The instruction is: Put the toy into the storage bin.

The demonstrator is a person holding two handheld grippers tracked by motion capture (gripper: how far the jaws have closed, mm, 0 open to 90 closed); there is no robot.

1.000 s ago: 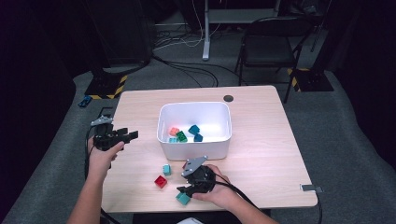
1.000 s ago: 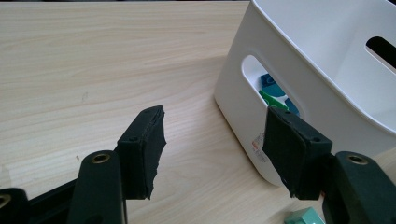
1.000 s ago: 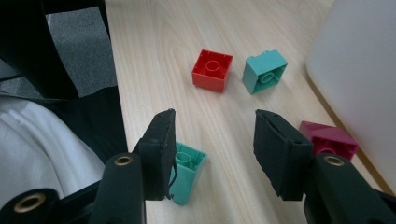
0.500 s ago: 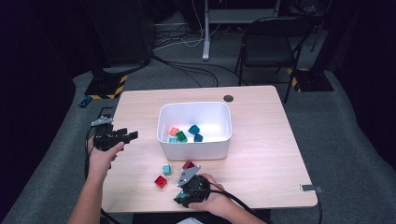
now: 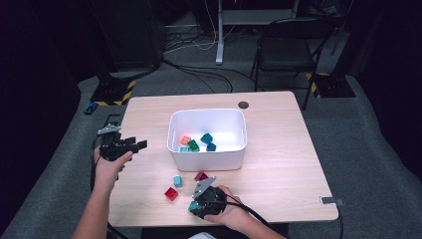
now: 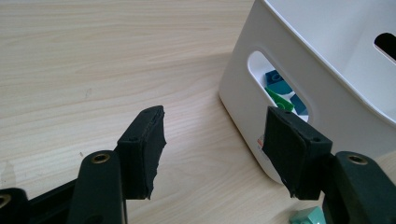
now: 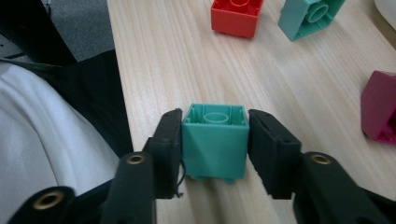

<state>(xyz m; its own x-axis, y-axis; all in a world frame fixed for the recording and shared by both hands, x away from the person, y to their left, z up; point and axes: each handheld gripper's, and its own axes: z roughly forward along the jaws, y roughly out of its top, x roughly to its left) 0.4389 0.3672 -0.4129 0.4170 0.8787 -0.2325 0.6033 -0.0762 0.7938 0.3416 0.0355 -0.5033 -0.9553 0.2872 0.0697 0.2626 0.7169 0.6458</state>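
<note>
A teal brick (image 7: 215, 140) lies on its side near the table's front edge, hollow underside facing away. My right gripper (image 7: 215, 116) has just been closing its jaws and both pads now sit against the brick's sides. In the high view that gripper (image 5: 195, 205) is low over the teal brick (image 5: 192, 206). My left gripper (image 5: 142, 144) hovers open at the table's left, nothing between its pads (image 6: 144, 140), pointing at the white bin (image 6: 327, 70).
A red brick (image 5: 171, 193), a light teal brick (image 5: 177, 181) and a magenta brick (image 5: 201, 176) lie loose in front of the white bin (image 5: 208, 162). Several bricks (image 5: 199, 143) rest inside it. A dark round hole (image 5: 243, 105) marks the table's far side.
My right gripper has sunk toward the table near the front edge, and its jaws have come together around the teal brick. The left gripper has stayed still.
</note>
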